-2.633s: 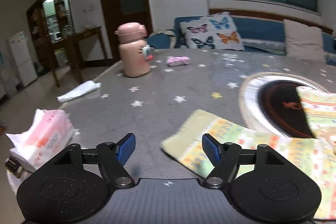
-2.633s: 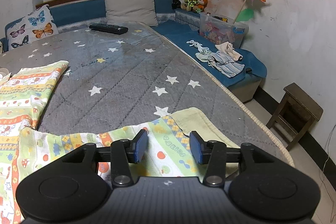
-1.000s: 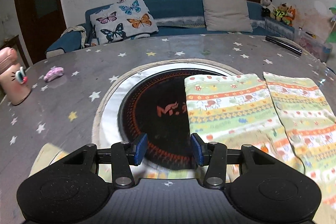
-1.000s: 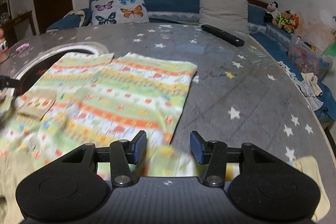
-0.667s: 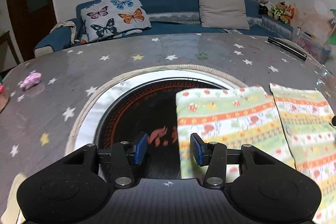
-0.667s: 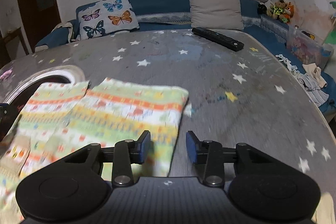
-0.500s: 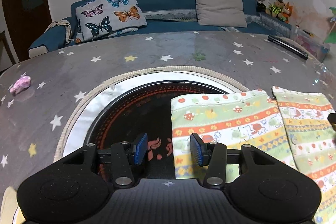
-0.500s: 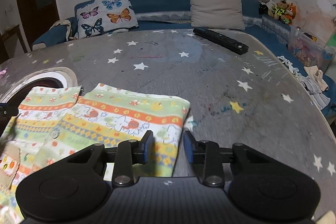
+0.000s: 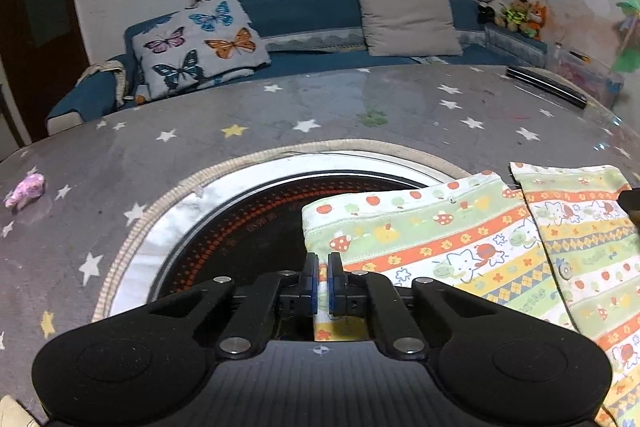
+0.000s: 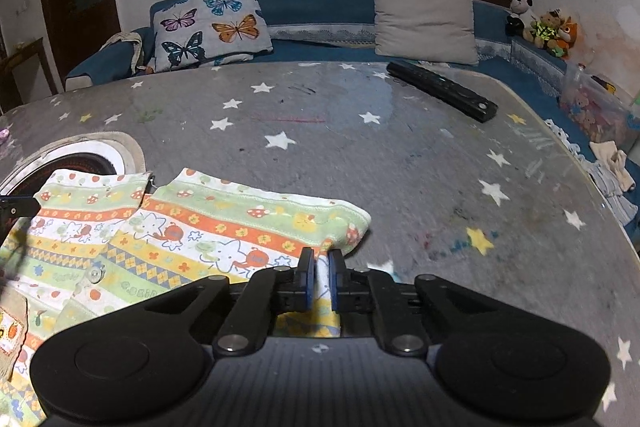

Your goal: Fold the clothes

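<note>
A child's garment (image 9: 440,239) with green, orange and yellow cartoon stripes lies flat on the grey star-patterned table (image 9: 320,115). Part of it covers the round black hotplate (image 9: 240,227). My left gripper (image 9: 323,285) is at the garment's far left corner, its jaws closing, and the blue pads pinch the cloth edge. In the right wrist view, my right gripper (image 10: 319,279) is at the far right corner of the garment (image 10: 224,227). Its jaws are closing too, with a fold of cloth squeezed between the pads. Each gripper's tip shows at the edge of the other view.
A black remote control (image 10: 440,91) lies far right on the table. A small pink object (image 9: 26,187) sits at the far left. Behind the table are a blue sofa, a butterfly cushion (image 9: 200,43) and a beige cushion (image 10: 424,23). The table's edge (image 10: 592,187) curves down the right side.
Both grippers moved forward along the garment to its far corners. Their jaws, open before, have closed onto the cloth edges.
</note>
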Motion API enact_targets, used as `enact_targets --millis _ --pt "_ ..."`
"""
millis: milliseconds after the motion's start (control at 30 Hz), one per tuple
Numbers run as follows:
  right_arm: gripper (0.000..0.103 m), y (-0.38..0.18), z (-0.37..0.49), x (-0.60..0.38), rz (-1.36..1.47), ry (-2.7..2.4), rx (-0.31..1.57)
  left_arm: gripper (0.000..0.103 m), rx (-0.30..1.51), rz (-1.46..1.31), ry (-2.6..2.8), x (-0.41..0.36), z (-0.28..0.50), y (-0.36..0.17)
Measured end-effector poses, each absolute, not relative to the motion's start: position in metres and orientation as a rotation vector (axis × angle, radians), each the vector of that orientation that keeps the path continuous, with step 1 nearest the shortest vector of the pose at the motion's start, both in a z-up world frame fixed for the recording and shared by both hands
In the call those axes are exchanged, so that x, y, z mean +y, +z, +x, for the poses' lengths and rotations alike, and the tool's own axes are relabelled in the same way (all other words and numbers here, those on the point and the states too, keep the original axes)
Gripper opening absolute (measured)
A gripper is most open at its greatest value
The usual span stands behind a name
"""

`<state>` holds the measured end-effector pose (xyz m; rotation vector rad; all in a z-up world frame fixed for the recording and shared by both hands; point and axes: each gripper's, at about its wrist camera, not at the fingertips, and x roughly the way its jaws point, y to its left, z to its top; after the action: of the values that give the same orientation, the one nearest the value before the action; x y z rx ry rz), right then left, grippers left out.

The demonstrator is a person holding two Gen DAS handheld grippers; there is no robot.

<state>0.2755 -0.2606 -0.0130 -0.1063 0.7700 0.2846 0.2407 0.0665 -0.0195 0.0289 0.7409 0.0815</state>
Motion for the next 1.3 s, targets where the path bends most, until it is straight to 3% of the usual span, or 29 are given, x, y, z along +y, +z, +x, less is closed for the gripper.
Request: enact_targets --millis 233,500,933,1300 --pt "0.013 -0.01 0.282 -0.245 -0.156 0.305 0.746 0.009 0.747 0.025 0.107 0.072 0.239 -0.016" --pt "0.028 0.005 0.22 -0.233 -0.21 0.454 0.744 0.009 0.716 0.088 -0.033 0.041 0.179 -0.005" --pt "0.029 -0.003 0.096 -0.225 -0.279 0.586 0.746 0.008 0.688 0.11 -0.234 -0.013 0.088 -0.015" --pt "0.029 0.021 0.046 -0.224 -0.208 0.672 0.731 0.007 0.662 -0.031 -0.222 -0.001 0.067 -0.011"
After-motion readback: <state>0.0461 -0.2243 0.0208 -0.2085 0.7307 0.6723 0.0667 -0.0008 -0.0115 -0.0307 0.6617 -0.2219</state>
